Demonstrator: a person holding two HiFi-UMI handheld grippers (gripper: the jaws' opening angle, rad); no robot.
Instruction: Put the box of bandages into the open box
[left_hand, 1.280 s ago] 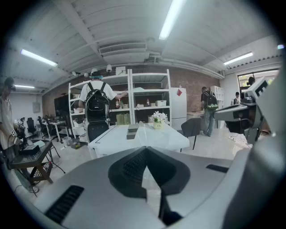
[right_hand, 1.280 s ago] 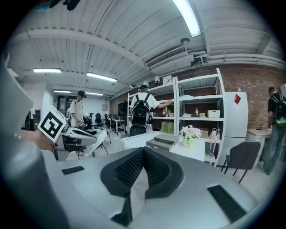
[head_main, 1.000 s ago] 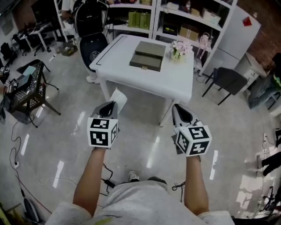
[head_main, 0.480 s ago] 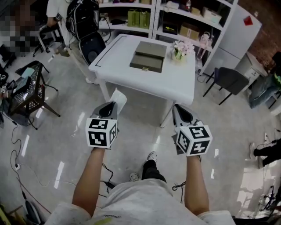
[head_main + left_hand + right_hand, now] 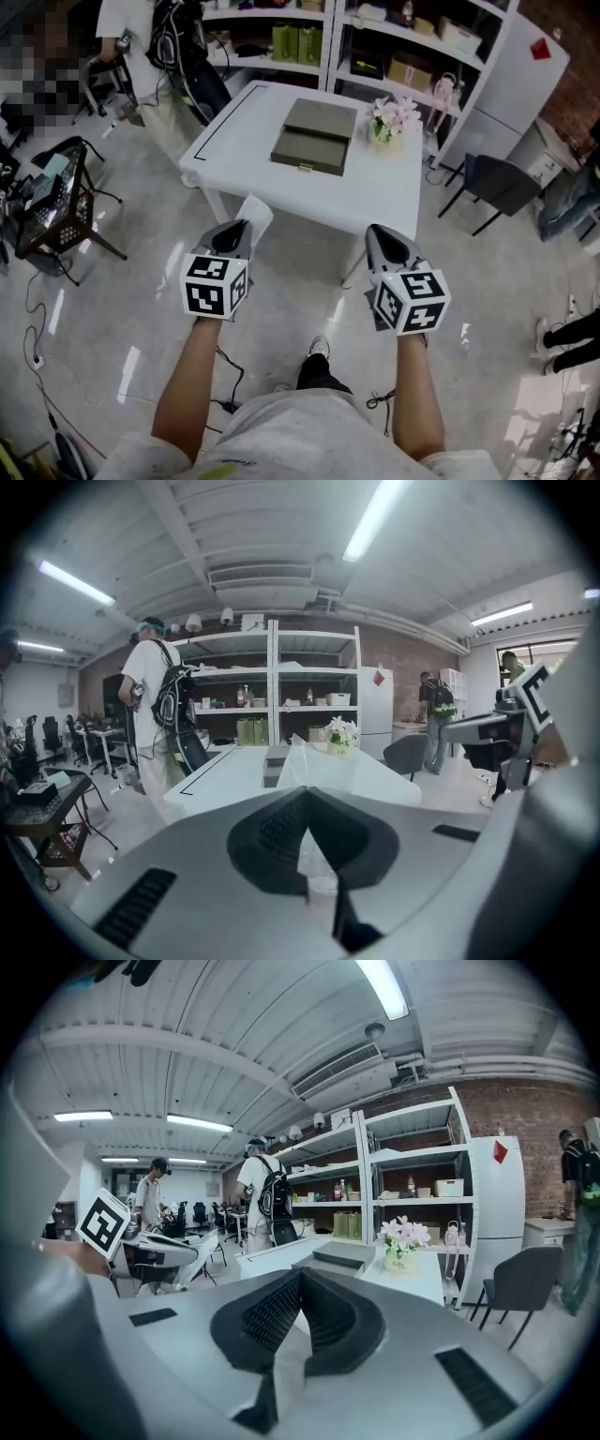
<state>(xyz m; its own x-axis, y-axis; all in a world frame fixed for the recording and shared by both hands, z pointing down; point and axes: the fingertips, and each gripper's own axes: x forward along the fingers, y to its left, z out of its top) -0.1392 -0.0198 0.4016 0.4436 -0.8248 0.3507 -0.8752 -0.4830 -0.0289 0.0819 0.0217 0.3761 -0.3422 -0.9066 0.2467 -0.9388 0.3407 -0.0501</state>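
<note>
My left gripper (image 5: 234, 231) clamps the white box of bandages (image 5: 254, 211), held above the floor, well apart from the open box (image 5: 314, 138) on the white table (image 5: 394, 192). My right gripper (image 5: 382, 238) has its jaws pressed together with nothing between them.

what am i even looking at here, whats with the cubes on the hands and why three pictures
A person holds a clamp tool, called a gripper, in each hand. The patterned cubes are part of those tools. One picture comes from a camera on the person's head, looking down at both arms. The other two come from a camera on each gripper, looking along its jaws. The left gripper is shut on a small white box. The right gripper is shut and empty. Ahead is a white table with an open box and flowers on it.
</note>
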